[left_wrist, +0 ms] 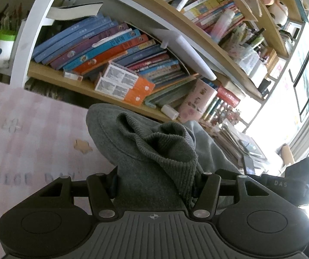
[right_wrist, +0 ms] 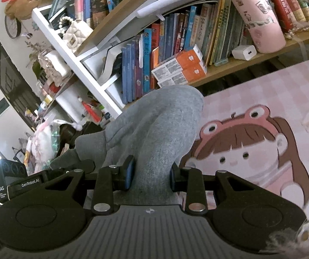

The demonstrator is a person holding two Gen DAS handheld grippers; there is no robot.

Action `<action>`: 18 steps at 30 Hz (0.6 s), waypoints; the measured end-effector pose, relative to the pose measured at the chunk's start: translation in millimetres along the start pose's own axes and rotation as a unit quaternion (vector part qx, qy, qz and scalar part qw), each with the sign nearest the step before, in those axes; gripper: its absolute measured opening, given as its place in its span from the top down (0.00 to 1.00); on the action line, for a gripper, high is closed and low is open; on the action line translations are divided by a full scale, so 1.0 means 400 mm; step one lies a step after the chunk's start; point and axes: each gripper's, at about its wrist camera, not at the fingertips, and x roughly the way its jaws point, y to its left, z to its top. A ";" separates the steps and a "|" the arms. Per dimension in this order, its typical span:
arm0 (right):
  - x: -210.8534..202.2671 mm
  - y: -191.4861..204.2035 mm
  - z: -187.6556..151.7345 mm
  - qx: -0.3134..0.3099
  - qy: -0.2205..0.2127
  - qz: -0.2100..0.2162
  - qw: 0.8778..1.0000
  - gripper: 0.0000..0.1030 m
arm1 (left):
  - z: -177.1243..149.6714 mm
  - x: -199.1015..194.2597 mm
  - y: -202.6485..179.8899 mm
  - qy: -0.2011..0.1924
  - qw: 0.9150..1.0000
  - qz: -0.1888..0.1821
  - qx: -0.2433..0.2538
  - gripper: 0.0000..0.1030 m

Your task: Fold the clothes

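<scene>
Left wrist view: a grey sweatshirt (left_wrist: 145, 164) is bunched between the left claw's (left_wrist: 155, 185) pads, ribbed hem (left_wrist: 165, 142) uppermost; the claw is clenched on that cloth.
Right wrist view: the right claw (right_wrist: 150, 176) is clenched on another smooth grey fold of the same garment (right_wrist: 161, 125).
Garment's place: it is lifted above the pink cartoon mat (right_wrist: 262, 142) on the desk, spanning between the two claws.
Handling: looks soft, limp and light; thick fleece should sag and slump, not slip.
Where to hold: judged best at the ribbed hem and an outer edge, which gives the pads firmer purchase.
Surroundings: a crowded bookshelf (left_wrist: 132, 49) stands behind, with a pink tumbler (right_wrist: 256, 17) on it.
</scene>
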 end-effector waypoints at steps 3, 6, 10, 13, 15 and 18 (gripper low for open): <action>0.047 -0.021 0.039 0.016 0.000 0.007 1.000 0.72 | 0.034 0.037 0.029 -0.005 1.000 0.001 -0.004 0.45; 0.101 -0.039 0.077 0.021 -0.003 0.008 1.000 0.72 | 0.068 0.082 0.069 -0.011 1.000 0.002 -0.010 0.45; 0.180 -0.064 0.123 0.029 -0.011 0.003 1.000 0.72 | 0.107 0.149 0.124 -0.029 0.999 0.007 -0.012 0.45; 0.229 -0.084 0.147 0.031 -0.015 -0.007 0.999 0.72 | 0.128 0.201 0.158 -0.030 0.999 0.010 -0.014 0.45; 0.256 -0.096 0.159 0.030 -0.015 -0.015 0.999 0.72 | 0.139 0.234 0.176 -0.024 0.999 0.013 -0.018 0.45; 0.285 -0.111 0.169 0.026 -0.015 -0.026 0.999 0.72 | 0.149 0.268 0.196 -0.021 0.999 0.014 -0.026 0.45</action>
